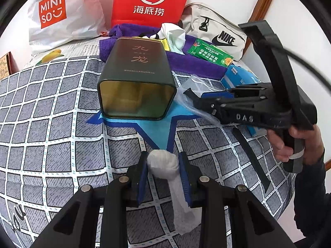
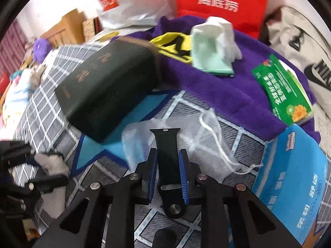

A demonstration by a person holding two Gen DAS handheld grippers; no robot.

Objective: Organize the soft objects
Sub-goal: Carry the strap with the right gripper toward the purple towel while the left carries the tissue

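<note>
The checked bedspread (image 1: 51, 107) carried every item, with a purple towel (image 2: 217, 86) spread across its far side in front of a red bag (image 1: 152, 0) and a white Miniso bag (image 1: 60, 14). A dark green tin (image 1: 134, 78) lay on its side on a blue star-shaped mat (image 1: 157, 130), its open mouth facing the left wrist camera. A blue tissue pack (image 2: 293, 177) sat at the right edge, just beside the towel, and a green packet (image 2: 283, 91) rested on the towel. A clear mesh pouch (image 2: 206, 136) lay on the bedspread between tin and tissue pack. The right gripper (image 2: 168, 169) was pinching a black watch strap (image 2: 166, 150) above that pouch. The left gripper (image 1: 163, 171) was pinching a white knotted gauze roll (image 1: 163, 163), held over the bedspread near the mat's nearest point, its loose tail hanging down between the fingers.
</note>
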